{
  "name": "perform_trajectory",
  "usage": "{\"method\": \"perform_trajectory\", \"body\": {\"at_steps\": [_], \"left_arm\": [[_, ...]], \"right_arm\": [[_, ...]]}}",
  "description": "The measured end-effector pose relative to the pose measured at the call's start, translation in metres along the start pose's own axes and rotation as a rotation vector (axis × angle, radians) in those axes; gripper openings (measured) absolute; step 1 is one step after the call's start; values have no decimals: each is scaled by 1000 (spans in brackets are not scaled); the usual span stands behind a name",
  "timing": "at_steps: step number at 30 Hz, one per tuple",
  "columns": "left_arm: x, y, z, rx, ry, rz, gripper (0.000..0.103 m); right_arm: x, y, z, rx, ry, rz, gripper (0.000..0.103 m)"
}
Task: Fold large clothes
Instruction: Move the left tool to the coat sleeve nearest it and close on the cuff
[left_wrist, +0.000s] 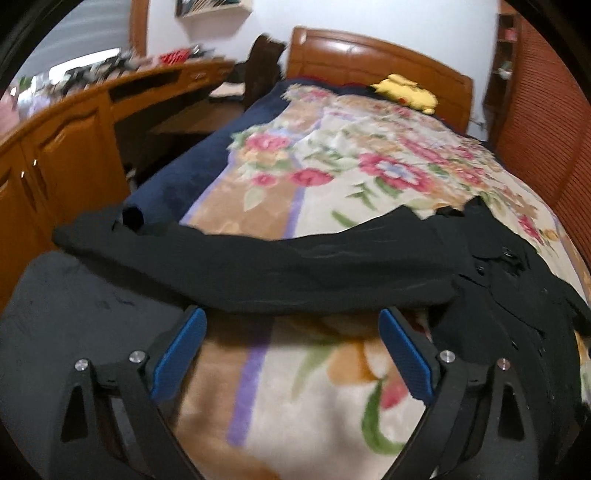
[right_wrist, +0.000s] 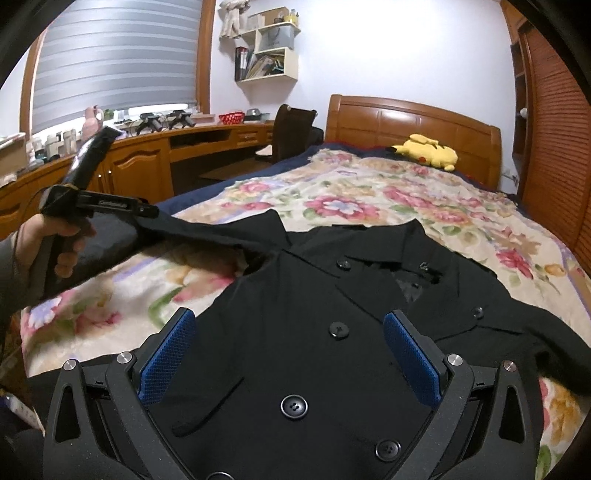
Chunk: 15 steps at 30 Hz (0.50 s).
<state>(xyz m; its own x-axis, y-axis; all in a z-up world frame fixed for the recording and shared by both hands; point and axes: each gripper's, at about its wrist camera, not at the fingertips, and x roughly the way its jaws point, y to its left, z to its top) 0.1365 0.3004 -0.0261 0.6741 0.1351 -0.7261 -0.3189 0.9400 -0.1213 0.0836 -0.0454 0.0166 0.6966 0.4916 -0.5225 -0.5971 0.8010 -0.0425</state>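
Note:
A black buttoned coat (right_wrist: 295, 354) lies front-up on the floral blanket (right_wrist: 351, 199), collar toward the headboard. One sleeve (left_wrist: 258, 266) stretches out to the left across the bed. My left gripper (left_wrist: 291, 314) stands wide open, its blue pads (left_wrist: 181, 354) just short of the sleeve's near edge, with only blanket between them. In the right wrist view a hand holds that left gripper (right_wrist: 147, 211) at the sleeve's end. My right gripper (right_wrist: 288, 321) hovers open over the coat's front, around a button, its pads clear of the cloth.
A yellow plush toy (right_wrist: 428, 149) lies by the wooden headboard (right_wrist: 413, 118). A wooden desk (right_wrist: 147, 155) with clutter and a dark chair (right_wrist: 291, 129) run along the left of the bed. A slatted wardrobe door (right_wrist: 554, 147) stands on the right.

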Motion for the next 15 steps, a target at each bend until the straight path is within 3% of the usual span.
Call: {"method": "perform_trajectory", "body": {"at_steps": [8, 15], "left_arm": [[26, 30, 5, -122, -2, 82, 86], [48, 52, 8, -184, 33, 96, 57]], "right_arm": [[1, -3, -2, 3, 6, 3, 103], [-2, -7, -4, 1, -1, -7, 103]]}}
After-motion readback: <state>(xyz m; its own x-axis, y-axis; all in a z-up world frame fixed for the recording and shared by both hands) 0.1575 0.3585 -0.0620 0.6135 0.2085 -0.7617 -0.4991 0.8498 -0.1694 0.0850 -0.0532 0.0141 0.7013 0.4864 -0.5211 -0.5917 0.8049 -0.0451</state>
